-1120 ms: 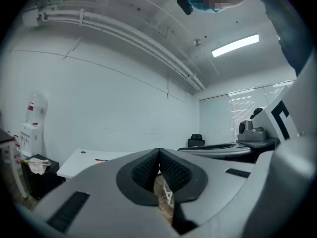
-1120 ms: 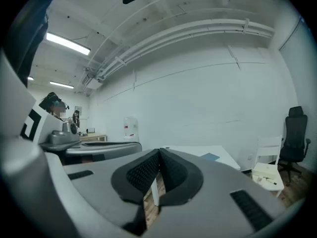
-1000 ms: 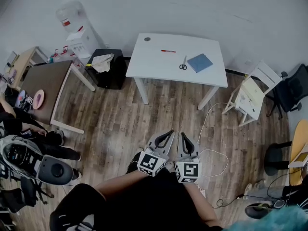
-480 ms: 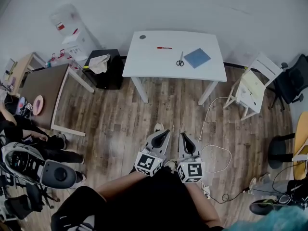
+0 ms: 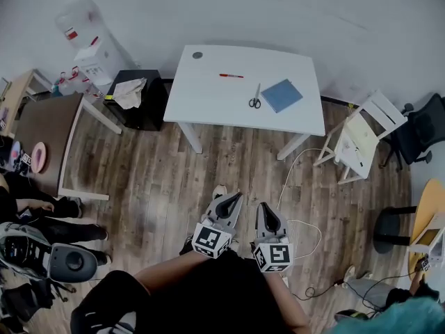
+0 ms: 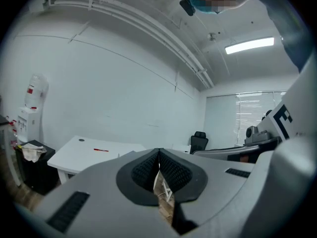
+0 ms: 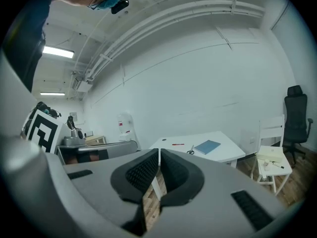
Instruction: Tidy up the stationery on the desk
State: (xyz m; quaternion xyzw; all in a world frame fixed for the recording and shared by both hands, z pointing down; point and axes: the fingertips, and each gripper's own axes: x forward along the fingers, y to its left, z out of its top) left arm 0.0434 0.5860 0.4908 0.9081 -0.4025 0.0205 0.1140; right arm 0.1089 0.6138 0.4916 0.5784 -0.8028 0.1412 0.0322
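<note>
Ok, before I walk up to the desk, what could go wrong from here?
The white cable lies between you and the white desk: possible trip. The scissors lie beside the blue notebook, so a grab may nudge it. Left gripper and right gripper are both shut; open before reaching.

Smooth matt white desk (image 5: 208, 99), wood-grain plank floor (image 5: 153, 186) — faint sheen, matt grey plastic left gripper (image 6: 159, 152)

White desk (image 5: 208, 96) on wood floor (image 5: 167, 179)

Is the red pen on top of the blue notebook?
No, the red pen lies on the bare desk, apart from the blue notebook.
</note>
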